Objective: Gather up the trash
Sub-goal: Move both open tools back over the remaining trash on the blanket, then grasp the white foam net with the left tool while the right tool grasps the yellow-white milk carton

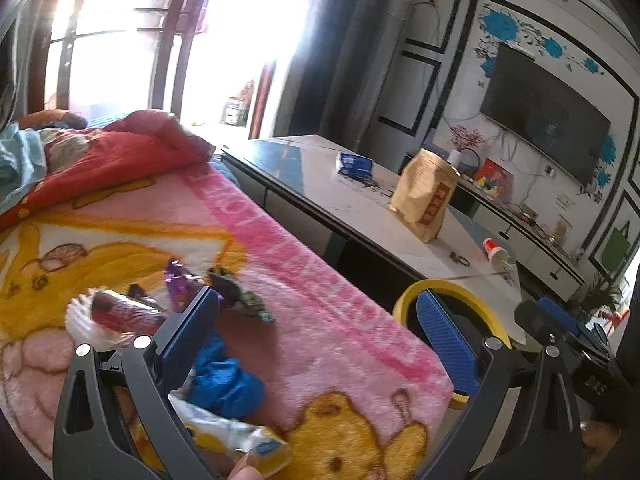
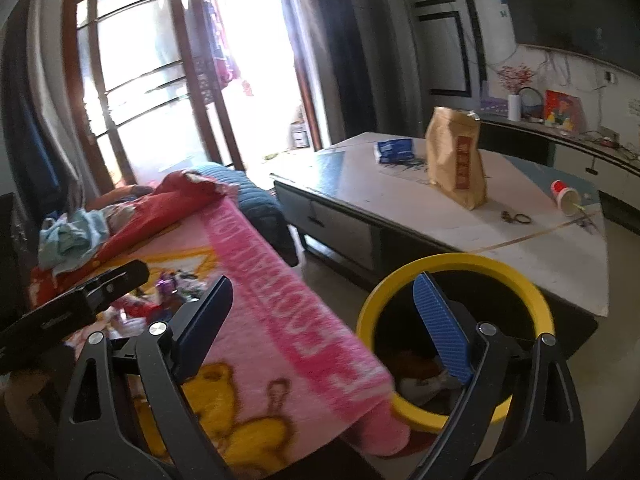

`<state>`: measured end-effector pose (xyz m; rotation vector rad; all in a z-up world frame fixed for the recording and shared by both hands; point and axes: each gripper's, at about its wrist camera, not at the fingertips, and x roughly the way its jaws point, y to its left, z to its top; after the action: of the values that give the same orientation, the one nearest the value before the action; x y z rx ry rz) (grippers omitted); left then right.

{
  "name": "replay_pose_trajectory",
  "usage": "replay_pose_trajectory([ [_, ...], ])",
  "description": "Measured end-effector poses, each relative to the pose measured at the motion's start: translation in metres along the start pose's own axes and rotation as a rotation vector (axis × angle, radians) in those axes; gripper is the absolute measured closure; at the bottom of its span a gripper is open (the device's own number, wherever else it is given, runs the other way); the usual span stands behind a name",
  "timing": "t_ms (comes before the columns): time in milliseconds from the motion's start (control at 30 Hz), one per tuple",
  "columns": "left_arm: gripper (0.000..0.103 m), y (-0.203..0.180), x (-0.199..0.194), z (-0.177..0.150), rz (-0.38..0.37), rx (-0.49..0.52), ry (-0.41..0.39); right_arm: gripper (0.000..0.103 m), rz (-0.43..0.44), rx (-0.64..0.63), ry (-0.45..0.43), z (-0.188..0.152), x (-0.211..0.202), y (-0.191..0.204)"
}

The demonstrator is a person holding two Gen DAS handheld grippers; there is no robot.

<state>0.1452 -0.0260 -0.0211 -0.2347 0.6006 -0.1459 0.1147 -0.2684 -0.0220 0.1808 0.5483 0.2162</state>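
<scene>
Your left gripper hangs over the pink cartoon blanket, jaws spread wide with nothing between them. Right under and around its left finger the trash lies scattered: a crumpled blue wrapper just below the fingertip, a red snack packet with clear frilled ends off to the left, a purple foil wrapper beyond it, and a dark green-and-purple wrapper just past the fingertip. A white and yellow wrapper sits low in the left wrist view, close to the gripper's frame, and a fingertip shows at the bottom edge.

Your right gripper is also wide open and holds nothing. Its right finger sits over the mouth of the yellow-rimmed bin, which stands on the floor between the blanket's edge and the coffee table. Some pale and brownish scraps lie inside the bin, too dim to name. From this side, you see the trash pile as a blurred cluster up on the blanket beyond the left finger.

On the coffee table stand a tan paper bag, upright, a blue packet behind it, and a red-and-white paper cup tipped on its side near the far corner.
</scene>
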Motion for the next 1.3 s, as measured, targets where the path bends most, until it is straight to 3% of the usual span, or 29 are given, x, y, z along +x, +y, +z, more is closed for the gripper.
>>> replay_pose_trajectory([
  [867, 0.007, 0.103, -0.027, -0.01, 0.165, -0.165, -0.012, 0.018, 0.226, -0.128, 0.176, -0.043, 0.026, 0.103],
  [1300, 0.007, 0.173, -0.029, -0.028, 0.248, -0.307, 0.035, 0.018, 0.286, -0.186, 0.284, -0.061, 0.057, 0.137],
])
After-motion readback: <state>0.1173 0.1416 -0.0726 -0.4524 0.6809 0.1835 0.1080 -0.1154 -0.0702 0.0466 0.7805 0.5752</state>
